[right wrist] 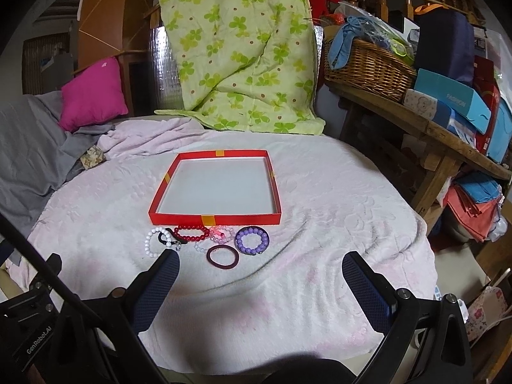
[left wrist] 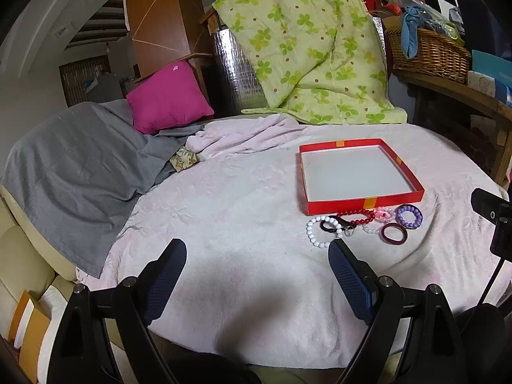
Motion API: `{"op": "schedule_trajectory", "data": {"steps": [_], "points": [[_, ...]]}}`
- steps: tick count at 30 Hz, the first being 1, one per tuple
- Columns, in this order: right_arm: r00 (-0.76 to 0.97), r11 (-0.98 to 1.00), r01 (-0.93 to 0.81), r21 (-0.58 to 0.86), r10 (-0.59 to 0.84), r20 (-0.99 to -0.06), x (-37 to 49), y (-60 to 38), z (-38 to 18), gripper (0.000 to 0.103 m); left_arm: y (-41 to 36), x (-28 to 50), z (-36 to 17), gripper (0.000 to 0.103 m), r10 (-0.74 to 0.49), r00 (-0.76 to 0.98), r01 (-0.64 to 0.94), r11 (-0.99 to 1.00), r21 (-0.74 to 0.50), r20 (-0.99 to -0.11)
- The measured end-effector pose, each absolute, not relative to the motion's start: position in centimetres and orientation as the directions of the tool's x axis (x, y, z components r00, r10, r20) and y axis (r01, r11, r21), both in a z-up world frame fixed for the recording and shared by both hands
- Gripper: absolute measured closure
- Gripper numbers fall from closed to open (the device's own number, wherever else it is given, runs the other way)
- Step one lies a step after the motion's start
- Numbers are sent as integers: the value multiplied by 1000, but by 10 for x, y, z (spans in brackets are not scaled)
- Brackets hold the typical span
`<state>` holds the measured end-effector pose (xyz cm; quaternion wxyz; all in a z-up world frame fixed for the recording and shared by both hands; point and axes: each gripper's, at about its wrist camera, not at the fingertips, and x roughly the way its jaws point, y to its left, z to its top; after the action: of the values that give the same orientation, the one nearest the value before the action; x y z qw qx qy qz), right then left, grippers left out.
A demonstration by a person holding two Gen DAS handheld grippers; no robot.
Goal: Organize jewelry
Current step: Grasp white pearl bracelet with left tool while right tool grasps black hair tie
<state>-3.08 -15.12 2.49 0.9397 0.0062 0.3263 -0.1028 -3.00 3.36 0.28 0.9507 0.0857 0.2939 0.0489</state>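
One "FASHION" blue box [right wrist: 454, 102]

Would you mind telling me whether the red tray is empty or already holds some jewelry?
Empty. The red tray shows only its bare white floor in both views; the bracelets, such as the purple bead bracelet, lie outside along its near wall.
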Motion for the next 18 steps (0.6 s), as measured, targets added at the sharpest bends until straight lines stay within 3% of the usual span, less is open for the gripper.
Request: {"op": "schedule_trajectory", "data": {"steps": [12, 18], "points": [[740, 982, 183, -51, -171, -651, -4, -156, 3, 0, 38, 1, -17, 12, 120, 796, -17, 984, 177, -593], [734, 989, 29, 147, 79, -675, 26, -194, -28, 0, 43, 45, -44, 12, 31, 734, 61, 992, 111, -679]]}}
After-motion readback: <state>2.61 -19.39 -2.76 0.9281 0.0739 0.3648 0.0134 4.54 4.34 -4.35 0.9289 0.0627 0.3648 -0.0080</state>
